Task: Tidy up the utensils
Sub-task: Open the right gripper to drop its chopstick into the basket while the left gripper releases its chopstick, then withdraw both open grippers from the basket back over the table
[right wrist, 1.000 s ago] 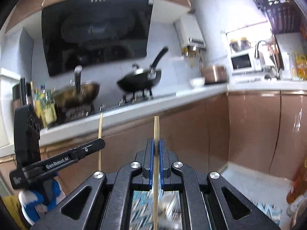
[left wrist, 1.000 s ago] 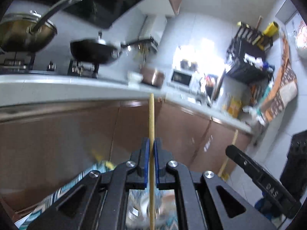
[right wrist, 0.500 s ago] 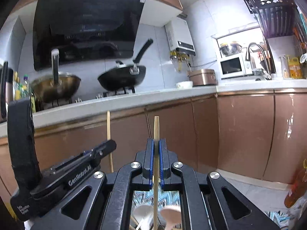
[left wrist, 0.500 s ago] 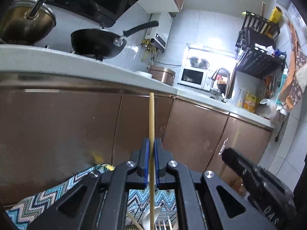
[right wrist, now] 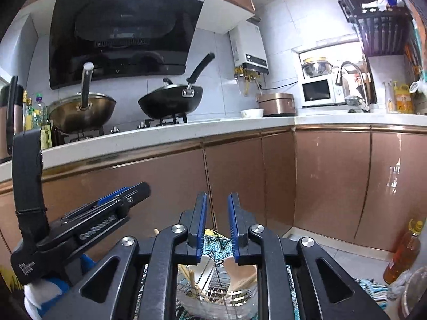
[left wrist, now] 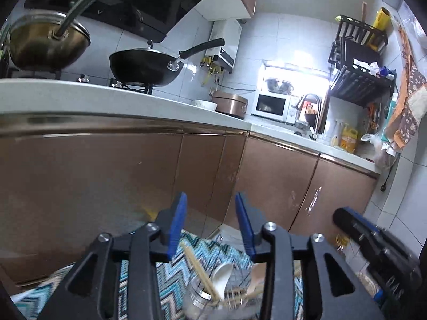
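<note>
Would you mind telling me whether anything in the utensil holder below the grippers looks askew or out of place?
Only slightly: the chopsticks lean diagonally across the wire utensil holder rather than upright, beside a white spoon and a wooden spoon. Nothing looks spilled or damaged.

Chopsticks [left wrist: 198,272], spoons [right wrist: 204,268] upright in holder [right wrist: 213,297]

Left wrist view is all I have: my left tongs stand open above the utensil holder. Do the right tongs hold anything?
Observer: No. The right tongs are opening, and nothing is between them.
Operator: What is under them?
Observer: The wire holder. A white spoon is left of its divider and a wooden spoon is right of it.
Operator: Is anything on the floor further right?
Observer: Yes, an amber bottle stands there, upright.
</note>
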A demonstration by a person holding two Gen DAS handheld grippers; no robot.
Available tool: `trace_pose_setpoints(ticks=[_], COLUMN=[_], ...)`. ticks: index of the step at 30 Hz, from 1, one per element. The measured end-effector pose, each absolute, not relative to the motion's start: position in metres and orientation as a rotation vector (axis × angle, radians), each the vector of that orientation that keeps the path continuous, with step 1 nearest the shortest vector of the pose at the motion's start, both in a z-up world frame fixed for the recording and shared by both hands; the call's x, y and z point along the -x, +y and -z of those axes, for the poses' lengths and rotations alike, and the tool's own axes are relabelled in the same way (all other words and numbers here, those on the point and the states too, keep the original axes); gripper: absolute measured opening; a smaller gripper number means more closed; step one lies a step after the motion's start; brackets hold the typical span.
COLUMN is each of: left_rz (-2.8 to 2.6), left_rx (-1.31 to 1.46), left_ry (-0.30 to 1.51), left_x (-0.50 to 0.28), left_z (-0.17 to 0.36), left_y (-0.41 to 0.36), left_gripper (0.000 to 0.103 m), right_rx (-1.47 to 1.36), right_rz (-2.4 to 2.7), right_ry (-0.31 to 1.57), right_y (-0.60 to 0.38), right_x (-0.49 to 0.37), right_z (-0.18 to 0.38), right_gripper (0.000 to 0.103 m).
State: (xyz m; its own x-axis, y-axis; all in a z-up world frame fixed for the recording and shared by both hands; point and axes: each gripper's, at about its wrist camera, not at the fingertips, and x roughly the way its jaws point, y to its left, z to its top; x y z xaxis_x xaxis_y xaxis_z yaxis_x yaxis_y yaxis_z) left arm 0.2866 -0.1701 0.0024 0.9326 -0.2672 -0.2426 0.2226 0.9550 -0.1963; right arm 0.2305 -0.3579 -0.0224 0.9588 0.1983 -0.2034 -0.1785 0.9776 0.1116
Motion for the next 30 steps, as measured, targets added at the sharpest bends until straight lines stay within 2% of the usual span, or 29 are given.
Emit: trace_pose_setpoints(ticks=[7,17,30], left_rz=[0.220,0.189,0.140], left_rx=[0.129,0.094,0.113], left_ry=[0.317,0.305,0.351], left_x=[-0.231,-0.141,-0.064], left_z=[-0.030,-0.053,-0.055], left_y=[-0.140,-0.094,-0.040], left_gripper=[0.042,0.050,0.050], right_rx=[-0.109,-0.052,-0.035], right_rz=[-0.159,-0.150,-0.160], right_ry=[0.254,0.343,0.408], right_y=[-0.364,-0.354,-0.342], right_x=[-0.177,-0.099,-0.025], right_z=[-0.003,-0.008,-0.013], right_gripper=[0.021,0.022,0.024])
